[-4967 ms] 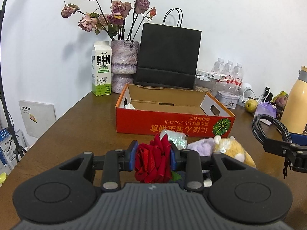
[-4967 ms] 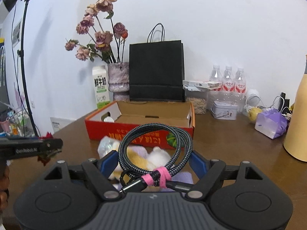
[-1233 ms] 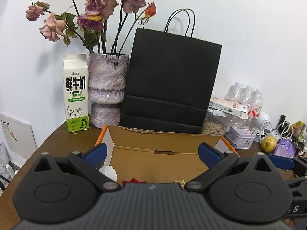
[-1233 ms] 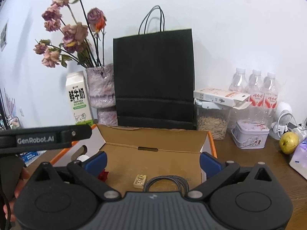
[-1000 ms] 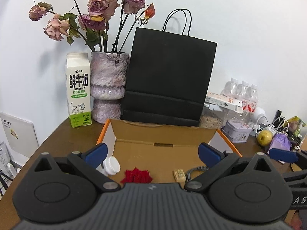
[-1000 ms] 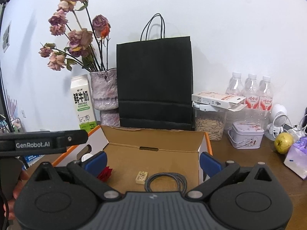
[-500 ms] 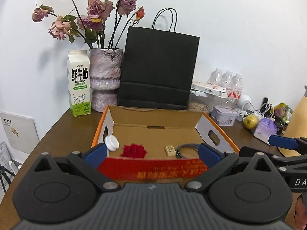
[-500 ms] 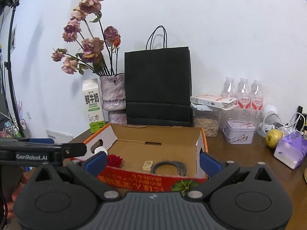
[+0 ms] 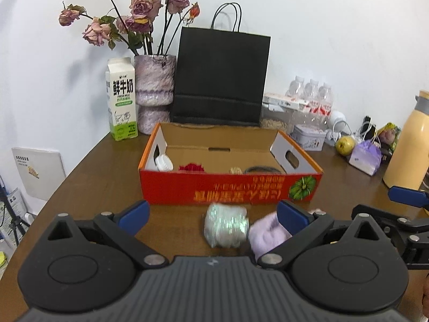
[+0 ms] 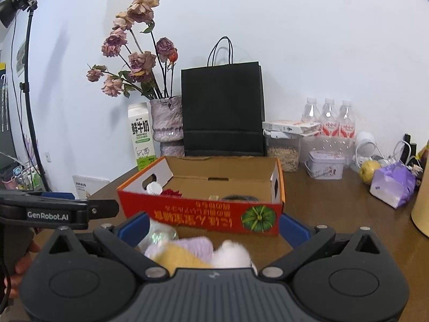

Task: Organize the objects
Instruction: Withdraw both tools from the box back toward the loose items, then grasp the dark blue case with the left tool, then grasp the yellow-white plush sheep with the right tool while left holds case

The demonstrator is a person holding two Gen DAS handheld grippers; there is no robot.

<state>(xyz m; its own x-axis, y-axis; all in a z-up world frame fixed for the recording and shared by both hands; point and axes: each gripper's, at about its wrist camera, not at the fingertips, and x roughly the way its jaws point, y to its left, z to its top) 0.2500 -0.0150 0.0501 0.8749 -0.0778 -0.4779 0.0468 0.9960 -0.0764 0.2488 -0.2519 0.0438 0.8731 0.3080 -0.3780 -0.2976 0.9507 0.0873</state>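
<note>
red box [image 9: 230,187] on counter [image 9: 102,177]: one rose [image 9: 191,167], one white cap [image 9: 164,162], one coiled cable [image 9: 261,169], one small tan piece [image 9: 236,170] | in front: one shiny pouch [image 9: 226,225], one plush toy [image 10: 198,252] | my left tool [image 9: 213,212] spread wide, empty | my right tool [image 10: 214,228] spread wide, empty | behind: three bottles [image 10: 328,122]

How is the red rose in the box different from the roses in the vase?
The red rose is bright red and looks fresh; the vase roses are faded pink-purple and dried. The red rose lies low inside the box, no stem showing; the vase roses stand tall on long stems in the vase behind it. Both are roses on the same table.
</note>
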